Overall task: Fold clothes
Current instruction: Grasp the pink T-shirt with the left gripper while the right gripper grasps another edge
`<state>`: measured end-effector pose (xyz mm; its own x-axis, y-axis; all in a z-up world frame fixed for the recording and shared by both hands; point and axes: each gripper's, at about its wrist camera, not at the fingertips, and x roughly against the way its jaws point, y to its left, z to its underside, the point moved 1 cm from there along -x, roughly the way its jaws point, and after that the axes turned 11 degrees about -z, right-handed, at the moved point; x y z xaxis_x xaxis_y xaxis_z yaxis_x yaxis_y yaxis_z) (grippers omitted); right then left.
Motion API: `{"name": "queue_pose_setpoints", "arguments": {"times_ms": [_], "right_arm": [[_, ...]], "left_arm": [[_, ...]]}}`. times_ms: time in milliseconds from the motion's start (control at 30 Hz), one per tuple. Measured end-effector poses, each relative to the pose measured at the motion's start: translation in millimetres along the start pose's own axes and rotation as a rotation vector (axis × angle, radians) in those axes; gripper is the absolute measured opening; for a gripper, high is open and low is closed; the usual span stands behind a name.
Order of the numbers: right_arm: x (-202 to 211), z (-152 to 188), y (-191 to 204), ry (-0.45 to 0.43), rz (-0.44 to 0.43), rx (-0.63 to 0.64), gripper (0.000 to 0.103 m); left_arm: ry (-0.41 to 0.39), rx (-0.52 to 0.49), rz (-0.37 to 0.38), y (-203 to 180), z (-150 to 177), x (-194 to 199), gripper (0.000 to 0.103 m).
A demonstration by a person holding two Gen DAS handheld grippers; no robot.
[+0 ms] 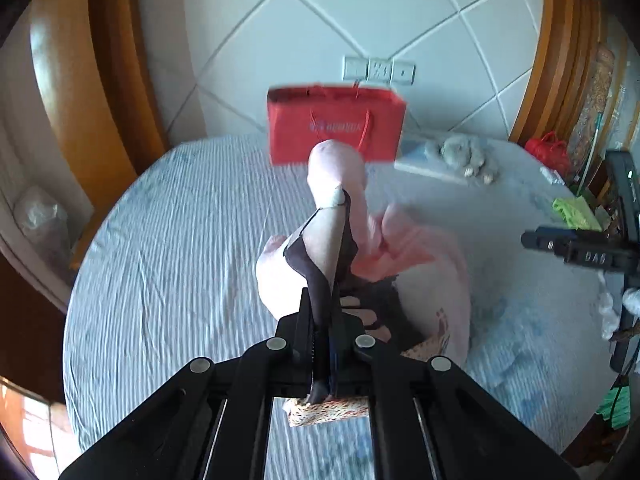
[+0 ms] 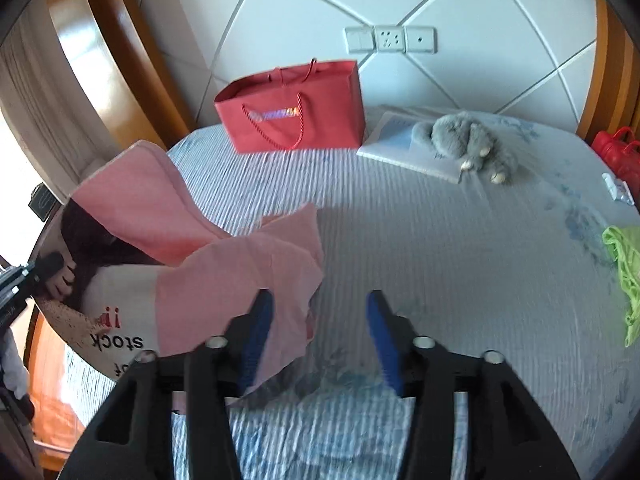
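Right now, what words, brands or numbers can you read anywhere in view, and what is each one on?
"stock", upside down, on the white print of the pink shirt.
Red letters above it, maybe "i", cut off by a fold.
"DAS", roughly, on the right gripper seen from the left wrist; soft, so uncertain.
Logo on the red bag: too blurred to read.
Wall sockets: no readable text.
Small packet at the bed's edge: too small to read.

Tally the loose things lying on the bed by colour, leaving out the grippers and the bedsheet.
Pink: 1, the printed T-shirt
Red: 1, the paper gift bag
Grey: 1, the plush toy
Lime green: 1, the mesh garment
Pale blue and white: 1, the flat pad under the plush toy
Total: 5
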<state>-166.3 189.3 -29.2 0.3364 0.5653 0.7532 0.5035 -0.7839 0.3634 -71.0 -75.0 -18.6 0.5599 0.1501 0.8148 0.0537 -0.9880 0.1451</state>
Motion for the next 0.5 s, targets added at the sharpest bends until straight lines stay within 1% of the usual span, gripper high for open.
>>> {"name": "queue_pose_setpoints", "arguments": {"times_ms": [100, 133, 200, 233, 267, 300, 333, 367, 433, 500], "right_arm": [[-27, 7, 7, 0.064, -0.031, 0.009, 0.057], [-35, 7, 10, 0.082, -0.037, 0.014, 0.057], [-51, 5, 14, 0.114, -0.042, 0.025, 0.057], [-58, 4, 16, 0.129, -0.042, 0.032, 0.057], [-64, 4, 18, 0.144, -0.041, 0.042, 0.058], [-70, 3, 20, 0.159, -0.039, 0.051, 0.06], [-75, 2, 22, 0.172, -0.039, 0.062, 0.065], [-80, 1, 24, 0.182, -0.04, 0.077, 0.068], [-86, -2, 27, 0.191, -0.038, 0.095, 0.077], [-92, -7, 28, 0.199, -0.035, 0.102, 0.079]], "left_arm": [[0.117, 0.017, 0.0, 7, 32, -30, 0.004], [0.141, 0.031, 0.008, 11, 38, -36, 0.004], [0.153, 0.072, 0.032, 19, 39, -39, 0.006], [0.147, 0.088, 0.041, 22, 36, -38, 0.011], [0.131, 0.099, 0.046, 25, 32, -35, 0.02], [0.106, 0.104, 0.047, 28, 26, -32, 0.026], [0.083, 0.105, 0.051, 31, 18, -30, 0.039], [0.062, 0.104, 0.059, 33, 10, -27, 0.049], [0.064, 0.077, 0.069, 31, -2, -38, 0.056], [0.08, 0.042, 0.078, 28, -13, -53, 0.057]]}}
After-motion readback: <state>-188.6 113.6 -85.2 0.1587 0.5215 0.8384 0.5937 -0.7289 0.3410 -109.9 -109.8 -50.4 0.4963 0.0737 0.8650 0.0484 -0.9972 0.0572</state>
